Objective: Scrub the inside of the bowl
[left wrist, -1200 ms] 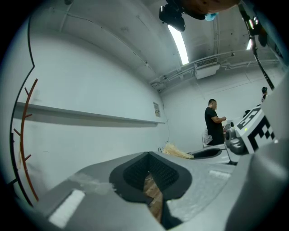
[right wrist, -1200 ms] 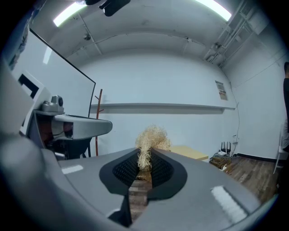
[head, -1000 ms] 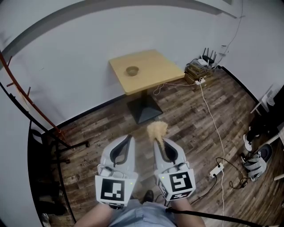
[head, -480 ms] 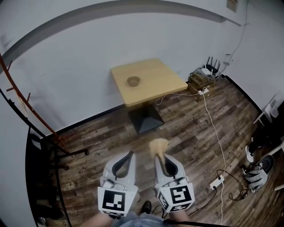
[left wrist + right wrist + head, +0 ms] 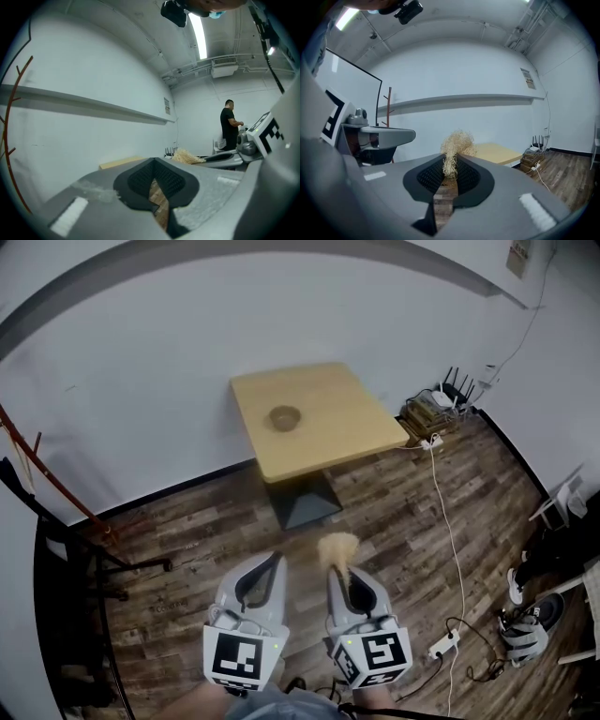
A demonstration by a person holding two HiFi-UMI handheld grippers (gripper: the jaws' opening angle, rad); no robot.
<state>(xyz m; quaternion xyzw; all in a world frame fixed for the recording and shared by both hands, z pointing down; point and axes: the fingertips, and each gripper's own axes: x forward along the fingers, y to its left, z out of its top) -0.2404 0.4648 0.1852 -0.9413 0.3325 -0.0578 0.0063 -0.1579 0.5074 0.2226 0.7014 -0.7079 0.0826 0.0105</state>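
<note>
Bowl (image 5: 284,417): small, round, brownish, seated on the pale wooden square tabletop (image 5: 342,423), left of its middle, well apart from both grippers. The tabletop is carried on a black pyramid-shaped pedestal base (image 5: 305,501) on a dark wood-plank floor (image 5: 187,540).

Writing: none legible. Black-and-white square markers are borne on each gripper's cube. A small wall sign (image 5: 527,77) is seen in the right gripper view, its print too small to be read.

Left gripper (image 5: 274,561): grey plastic shell. In the left gripper view its ribbed black pads (image 5: 140,180) are brought together at the tips, with only a thin wedge of floor seen behind them and nothing held.

Right gripper (image 5: 339,570): jaws clamped on the stem of a pale straw-coloured fibre scrubber (image 5: 457,143), whose frizzy tuft stands clear above the tips. Both grippers are held low, side by side, over the floor.

Against the frame half a second earlier: the tabletop is seen slightly larger and shifted right in the head view; the grippers are unchanged in pose and the scrubber is still gripped.

Also noted: a white cable (image 5: 448,521) run across the floor to a white power strip (image 5: 441,645); a person in dark clothing (image 5: 229,124) standing far off in the left gripper view.
</note>
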